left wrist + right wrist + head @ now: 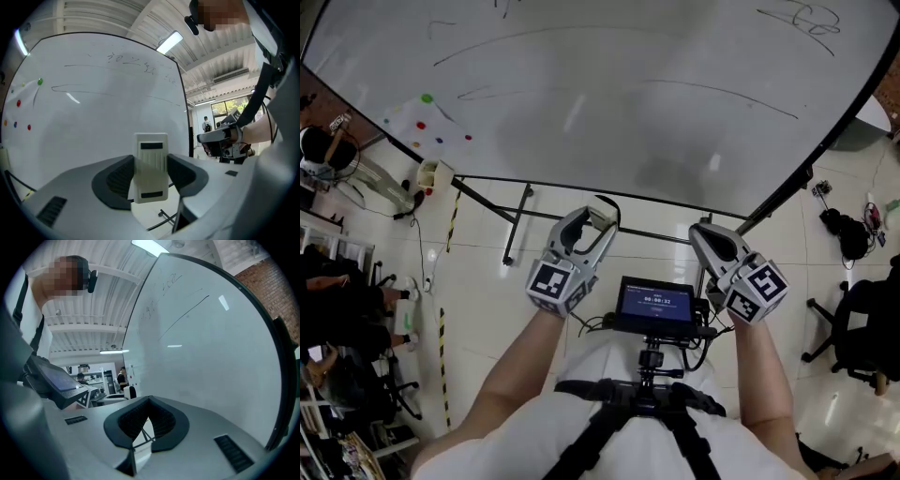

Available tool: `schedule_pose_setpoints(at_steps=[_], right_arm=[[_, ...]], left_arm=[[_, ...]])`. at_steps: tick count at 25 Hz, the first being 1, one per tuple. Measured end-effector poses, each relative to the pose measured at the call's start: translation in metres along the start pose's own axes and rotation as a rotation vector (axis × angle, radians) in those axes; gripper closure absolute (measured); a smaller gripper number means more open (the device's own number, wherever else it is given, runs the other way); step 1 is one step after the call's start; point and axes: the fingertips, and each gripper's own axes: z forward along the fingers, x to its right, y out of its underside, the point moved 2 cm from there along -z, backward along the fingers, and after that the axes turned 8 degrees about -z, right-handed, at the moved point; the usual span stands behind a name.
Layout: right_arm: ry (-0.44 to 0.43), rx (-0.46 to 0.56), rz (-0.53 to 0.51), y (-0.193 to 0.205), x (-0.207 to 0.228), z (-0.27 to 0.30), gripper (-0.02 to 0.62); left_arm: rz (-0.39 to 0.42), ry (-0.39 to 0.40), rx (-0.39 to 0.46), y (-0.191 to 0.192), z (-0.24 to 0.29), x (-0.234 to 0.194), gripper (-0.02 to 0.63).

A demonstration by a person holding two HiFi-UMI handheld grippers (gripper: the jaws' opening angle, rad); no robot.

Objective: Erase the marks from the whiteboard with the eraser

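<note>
The whiteboard (609, 103) fills the top of the head view, with a long curved line (487, 42), a second line (722, 94) and a scribble (806, 19) on it. My left gripper (589, 225) is held below the board, shut on a white eraser (602, 216). In the left gripper view the eraser (151, 154) stands upright between the pads of the left gripper (150, 161), facing the whiteboard (103, 122). My right gripper (705, 232) is beside it, apart from the board. The right gripper (149, 401) has its jaws meeting at the tips with nothing held, and the whiteboard (211, 357) is to its right.
Coloured magnets (427, 97) sit at the board's lower left. The board's black stand legs (517, 225) rest on the tiled floor. A small screen (656, 305) is mounted on the person's chest rig. Office chairs (862, 328) stand at the right; yellow-black tape (442, 356) marks the floor at left.
</note>
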Motion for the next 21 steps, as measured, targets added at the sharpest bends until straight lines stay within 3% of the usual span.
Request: schedule_pose_setpoints(at_steps=[13,21], right_arm=[[-0.043,-0.026,-0.020,0.003,-0.063,0.067,0.577],[-0.039,-0.013,-0.033,-0.005,-0.074,0.081,0.577]], left_arm=[[-0.039,0.012,0.033,-0.003,-0.056,-0.049,0.341],[-0.054,0.010,0.038,0.000,-0.068,-0.062,0.341]])
